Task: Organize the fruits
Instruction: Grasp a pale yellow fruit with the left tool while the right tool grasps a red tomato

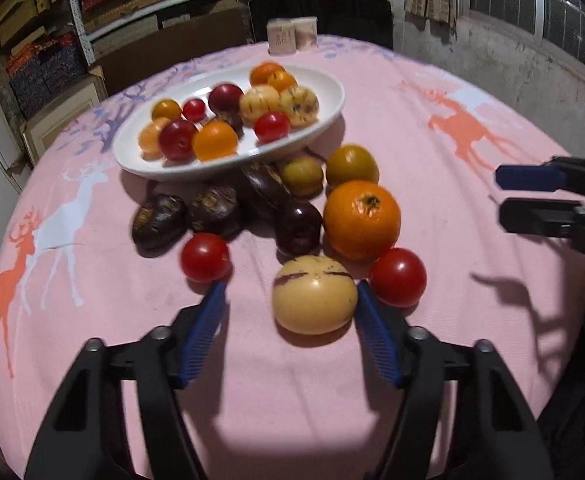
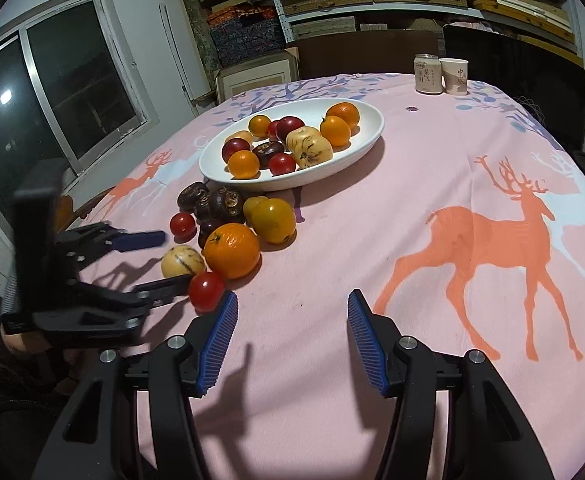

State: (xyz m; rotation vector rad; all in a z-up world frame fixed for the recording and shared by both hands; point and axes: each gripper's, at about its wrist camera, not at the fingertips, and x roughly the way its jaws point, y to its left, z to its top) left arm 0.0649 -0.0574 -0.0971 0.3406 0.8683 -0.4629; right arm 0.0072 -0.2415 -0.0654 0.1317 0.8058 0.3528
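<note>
**Fruit sorting: partway, a pile left on the cloth**

We count roughly a dozen fruits already in the white oval dish (image 1: pixel 334 98): oranges, plums, tomatoes, striped pepino melons. Outside it, just in front on the pink deer-print tablecloth (image 1: pixel 432 120), a cluster remains: dark passion fruits (image 1: pixel 160 220), a dark plum (image 1: pixel 298 228), two greenish-yellow fruits, a large orange (image 1: pixel 362 218), two red tomatoes and one pepino melon (image 1: pixel 314 294). We judge the task a little past half done, with around ten pieces to move.

The left gripper (image 1: pixel 290 294) points steeply down at the near edge of the cluster, jaws moderately apart. The pepino melon sits between the blue pads (image 1: pixel 376 336), close against the right-hand one; the other pad stands clear, so nothing is gripped yet. One tomato (image 1: pixel 205 257) lies just beyond the left fingertip, the other (image 1: pixel 398 277) outside the right.

The right gripper (image 2: pixel 292 300) hovers over bare cloth beside the pile, tilted down, jaws equally parted and empty; its nearest fruit is a tomato (image 2: pixel 206 290) just beside its left pad.
</note>
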